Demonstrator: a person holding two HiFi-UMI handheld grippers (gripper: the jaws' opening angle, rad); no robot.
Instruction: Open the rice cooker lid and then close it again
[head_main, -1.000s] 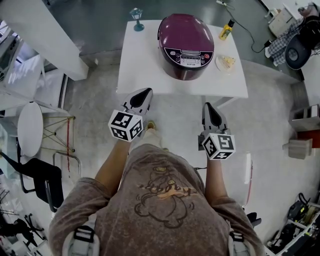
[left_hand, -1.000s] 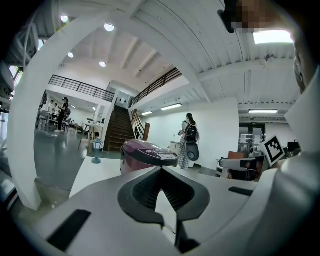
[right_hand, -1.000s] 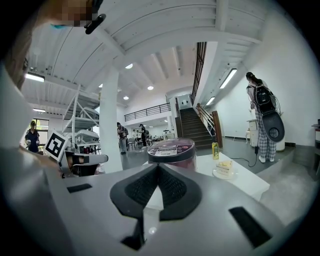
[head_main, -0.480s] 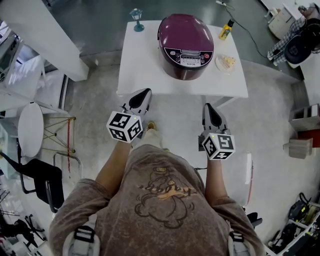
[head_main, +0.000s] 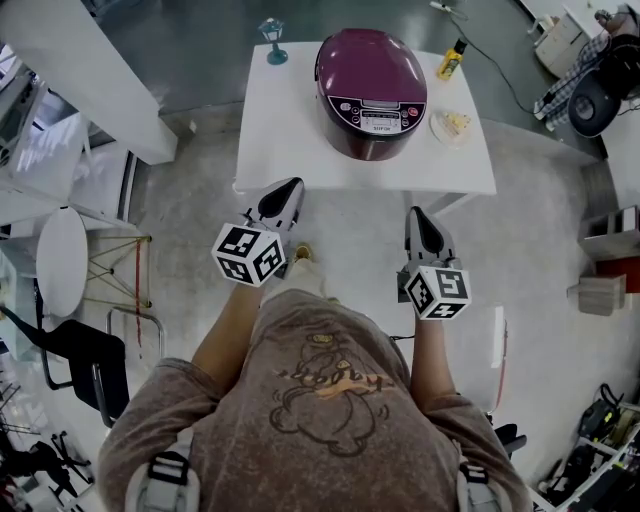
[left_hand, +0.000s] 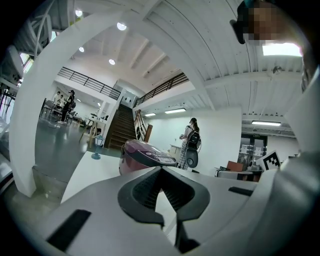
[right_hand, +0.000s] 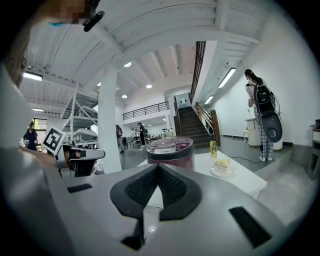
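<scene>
A glossy maroon rice cooker (head_main: 372, 92), its domed lid down, stands on a square white table (head_main: 290, 140). Near the table's front edge, a person holds the left claw (head_main: 291, 186) and right claw (head_main: 414, 213) level, jaws pressed together, both empty.

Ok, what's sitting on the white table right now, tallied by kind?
rice cooker: 1
small teal ornament: 1
yellow bottle: 1
plate of cake: 1
Total: 4
</scene>
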